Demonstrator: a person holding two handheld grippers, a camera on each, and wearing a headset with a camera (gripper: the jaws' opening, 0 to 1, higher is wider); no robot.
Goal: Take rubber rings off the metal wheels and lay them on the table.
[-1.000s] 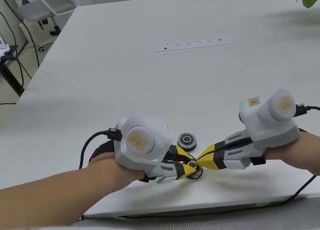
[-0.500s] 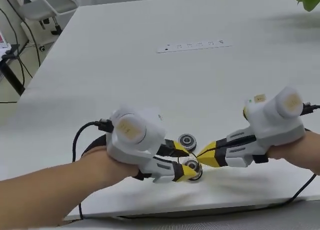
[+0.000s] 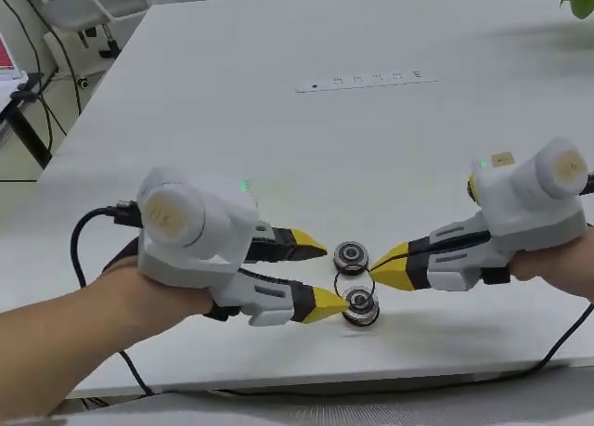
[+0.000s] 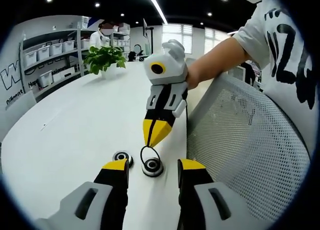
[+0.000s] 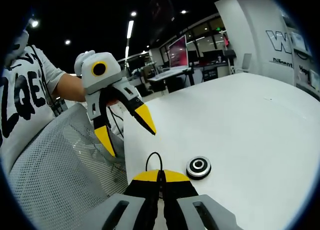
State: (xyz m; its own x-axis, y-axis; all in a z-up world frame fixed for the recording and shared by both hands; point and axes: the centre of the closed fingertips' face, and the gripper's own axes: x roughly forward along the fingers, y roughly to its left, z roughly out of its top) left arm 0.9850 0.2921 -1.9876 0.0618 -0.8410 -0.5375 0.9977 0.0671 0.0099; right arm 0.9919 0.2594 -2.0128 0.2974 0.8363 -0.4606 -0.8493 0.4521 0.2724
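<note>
One thin black ring (image 5: 154, 154), pinched.

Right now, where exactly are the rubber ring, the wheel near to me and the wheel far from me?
rubber ring (image 5: 154, 153), right gripper view, top of the thin black loop.
near wheel (image 3: 359, 303), head view, its metal centre.
far wheel (image 3: 350, 253), head view, its centre.
</note>
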